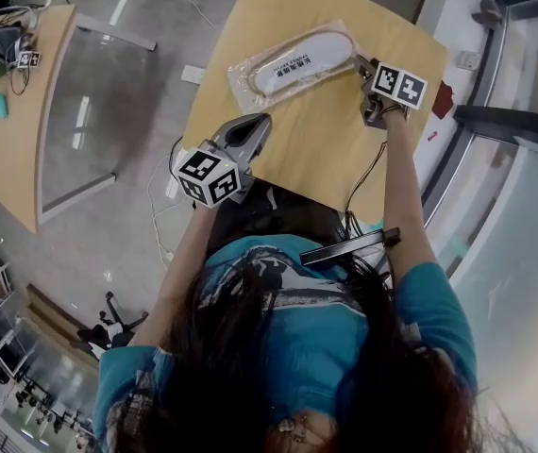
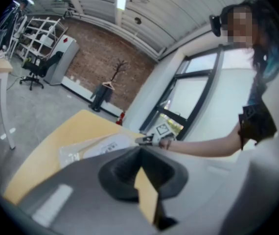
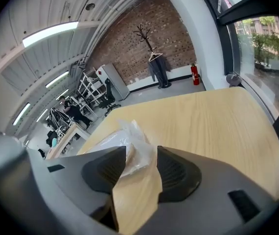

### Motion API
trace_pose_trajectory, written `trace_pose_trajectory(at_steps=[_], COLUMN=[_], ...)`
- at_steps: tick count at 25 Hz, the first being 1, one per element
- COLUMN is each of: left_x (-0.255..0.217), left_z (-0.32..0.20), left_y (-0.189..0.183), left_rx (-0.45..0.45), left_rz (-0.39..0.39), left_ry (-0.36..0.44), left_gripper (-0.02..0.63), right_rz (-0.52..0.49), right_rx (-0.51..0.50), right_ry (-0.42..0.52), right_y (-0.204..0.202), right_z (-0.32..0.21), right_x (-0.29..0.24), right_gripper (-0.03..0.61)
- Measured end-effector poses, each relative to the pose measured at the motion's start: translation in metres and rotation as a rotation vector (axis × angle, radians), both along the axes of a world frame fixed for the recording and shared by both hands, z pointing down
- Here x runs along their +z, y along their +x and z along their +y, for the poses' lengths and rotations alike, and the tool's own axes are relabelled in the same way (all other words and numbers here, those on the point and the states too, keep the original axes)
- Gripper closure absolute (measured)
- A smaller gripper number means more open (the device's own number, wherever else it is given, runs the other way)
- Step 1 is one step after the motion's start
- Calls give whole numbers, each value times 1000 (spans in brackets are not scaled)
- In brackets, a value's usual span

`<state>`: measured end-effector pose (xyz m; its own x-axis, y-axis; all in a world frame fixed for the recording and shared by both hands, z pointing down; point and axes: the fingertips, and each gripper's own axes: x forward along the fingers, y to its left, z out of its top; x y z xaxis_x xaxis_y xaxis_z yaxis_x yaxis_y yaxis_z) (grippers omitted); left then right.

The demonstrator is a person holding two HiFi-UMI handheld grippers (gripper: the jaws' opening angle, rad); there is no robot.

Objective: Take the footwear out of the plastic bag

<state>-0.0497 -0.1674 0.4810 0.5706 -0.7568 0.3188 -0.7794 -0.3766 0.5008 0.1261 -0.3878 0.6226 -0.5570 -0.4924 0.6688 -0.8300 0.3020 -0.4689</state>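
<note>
Wooden table [image 1: 326, 149] bears flat white footwear [image 1: 302, 62] inside crinkled clear plastic bag [image 1: 243, 72]

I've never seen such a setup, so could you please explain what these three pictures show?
There is no robot: a person holds a hand-held two-jaw tool in each hand, and the marker cubes belong to the tools. One picture comes from a camera on the person's head, looking down; the other two cameras ride on the tools and look along their jaws. On the light wooden table lies a clear plastic bag with a flat white piece of footwear inside. The left tool is shut and empty, near the table's front edge. The right tool has its jaws apart around the bag's crumpled end, apparently not clamping it yet.
</note>
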Motion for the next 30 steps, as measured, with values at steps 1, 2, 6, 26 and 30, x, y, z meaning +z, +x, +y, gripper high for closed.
trace_pose_trajectory(at_steps=[1,2,6,26,30], left_x=[1,2,6,20,38], left_z=[2,3,9,28,37], left_y=[-5,-9,-23,-39,-34], left_rx=[-9,-17,-32,72,127], left_rz=[-1,-2,-12,19,33], left_ry=[-6,-11,-23,-52,-107], left_gripper=[612,612,612,612,610], right_rz=[-9,-22,-88,-390,-441], right_rx=[12,27,120,247,243], right_ry=[-10,-18,-51,-293,-334], right_y=[-2,-5,-6,-52,-65], right_z=[-3,-6,-12,108,148], right_x=[4,6,13,-4,-11], right_gripper=[399,399,399,551,555])
